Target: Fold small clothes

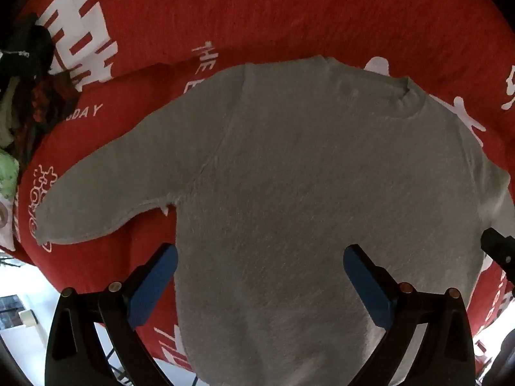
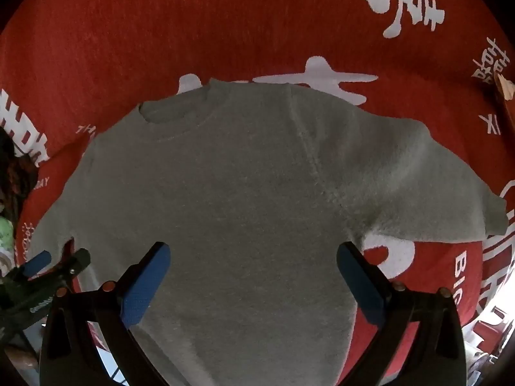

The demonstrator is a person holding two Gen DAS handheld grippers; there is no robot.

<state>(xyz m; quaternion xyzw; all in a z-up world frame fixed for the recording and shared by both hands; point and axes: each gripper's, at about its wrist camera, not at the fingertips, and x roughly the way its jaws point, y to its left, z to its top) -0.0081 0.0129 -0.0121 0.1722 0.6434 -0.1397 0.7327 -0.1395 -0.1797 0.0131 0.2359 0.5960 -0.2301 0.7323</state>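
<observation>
Sweater (image 1: 289, 177) lies flat on the red cloth (image 1: 289, 16), neck away from both claws, hem nearest, body axis running straight ahead. L claw (image 1: 260, 286) & R claw (image 2: 254, 284) both spread wide w/ nothing pinched, hanging over the lower body. L sleeve (image 1: 106, 193) sits nearer the L claw, R sleeve (image 2: 434, 186) nearer the R.
</observation>
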